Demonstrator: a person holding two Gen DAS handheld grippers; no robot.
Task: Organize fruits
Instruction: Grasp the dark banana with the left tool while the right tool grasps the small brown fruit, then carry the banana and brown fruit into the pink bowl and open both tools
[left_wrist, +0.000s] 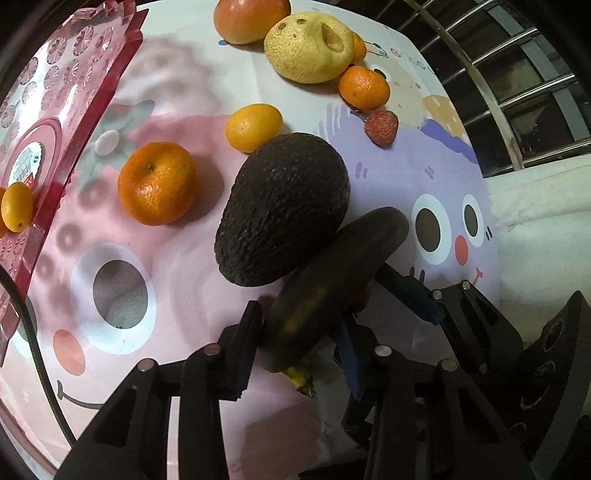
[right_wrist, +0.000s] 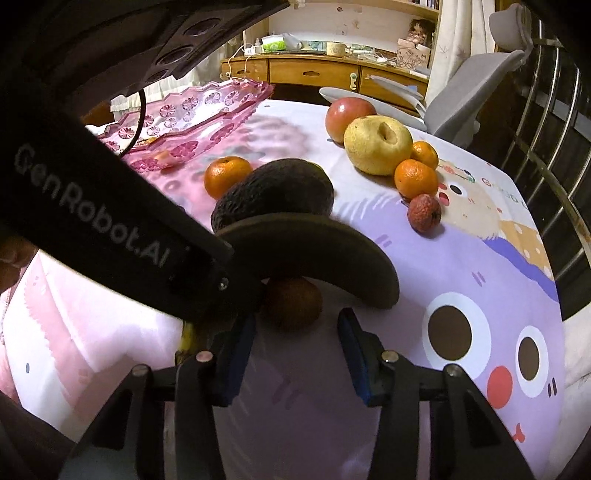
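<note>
My left gripper (left_wrist: 299, 347) is shut on a blackened banana (left_wrist: 328, 295) near its stem end; the banana (right_wrist: 314, 254) curves over a small brown fruit (right_wrist: 293, 302). A dark avocado (left_wrist: 282, 208) lies against the banana and also shows in the right wrist view (right_wrist: 275, 190). My right gripper (right_wrist: 295, 354) is open, its jaws on either side just short of the small brown fruit. The right gripper's blue fingers (left_wrist: 413, 295) show beside the banana. A pink plastic tray (left_wrist: 70, 85) at the left holds a kumquat (left_wrist: 16, 206).
On the cartoon tablecloth (right_wrist: 461, 266) lie a tangerine (left_wrist: 159, 182), a kumquat (left_wrist: 253, 127), a pear (left_wrist: 308, 48), an apple (left_wrist: 251, 18), two more tangerines (left_wrist: 364, 88), and a lychee (left_wrist: 381, 127). A metal rail (right_wrist: 554, 110) and a chair (right_wrist: 469, 88) stand to the right.
</note>
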